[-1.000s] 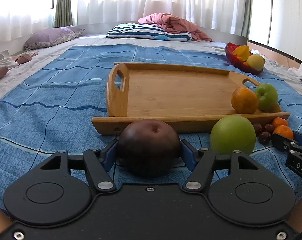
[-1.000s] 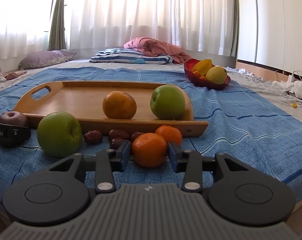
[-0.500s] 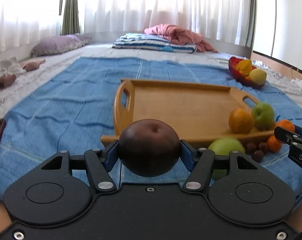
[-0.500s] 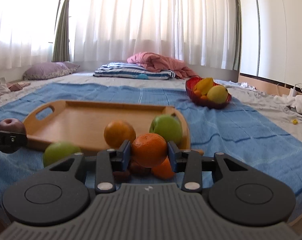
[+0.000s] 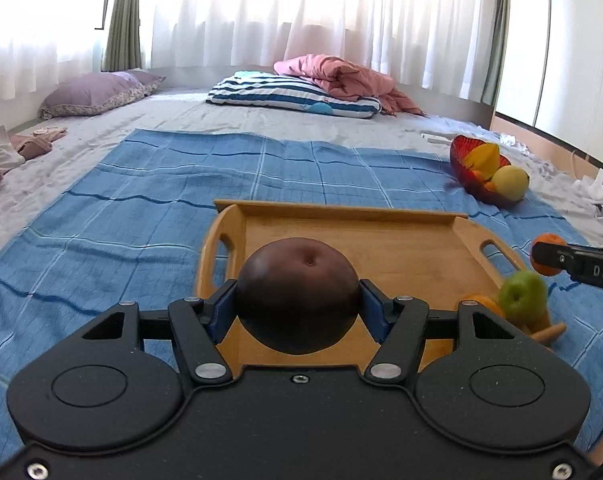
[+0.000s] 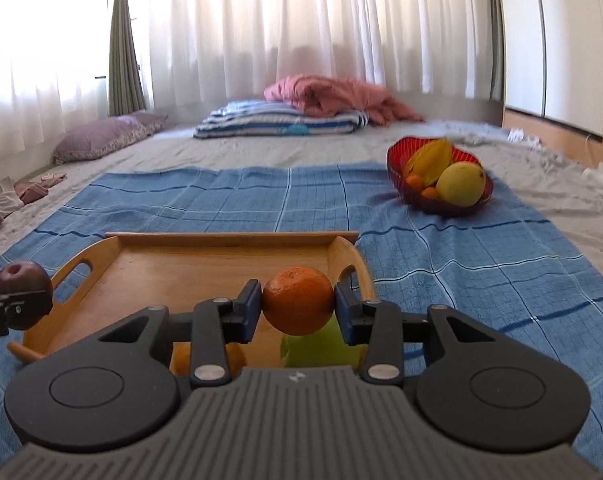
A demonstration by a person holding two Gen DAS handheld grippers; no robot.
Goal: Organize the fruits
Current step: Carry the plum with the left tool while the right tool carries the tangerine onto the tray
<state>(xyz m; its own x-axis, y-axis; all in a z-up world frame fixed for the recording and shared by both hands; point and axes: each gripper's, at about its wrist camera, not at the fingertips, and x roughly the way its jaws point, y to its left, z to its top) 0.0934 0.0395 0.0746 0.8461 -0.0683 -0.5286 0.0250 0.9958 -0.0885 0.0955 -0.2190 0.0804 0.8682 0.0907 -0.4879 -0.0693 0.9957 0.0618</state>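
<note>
My left gripper (image 5: 297, 304) is shut on a dark brown-red apple (image 5: 297, 292) and holds it above the near edge of the wooden tray (image 5: 381, 256). My right gripper (image 6: 297, 304) is shut on a tangerine (image 6: 297, 300), lifted above the tray's right end (image 6: 221, 264). A green apple (image 5: 523, 292) and an orange (image 5: 483, 304) lie in the tray's near right corner; both are partly hidden behind my right gripper in the right wrist view (image 6: 321, 350). The held tangerine also shows in the left wrist view (image 5: 543, 258).
A red bowl (image 6: 441, 200) with a yellow apple, starfruit and small oranges stands far right on the blue blanket (image 6: 461, 264). A striped pillow (image 5: 293, 96) and pink quilt lie at the back, a purple pillow (image 5: 97, 92) at far left.
Both grippers have lifted their fruit off the blanket and moved up and forward over the tray. The loose green apple, dates and tangerine on the blanket have dropped out of view.
</note>
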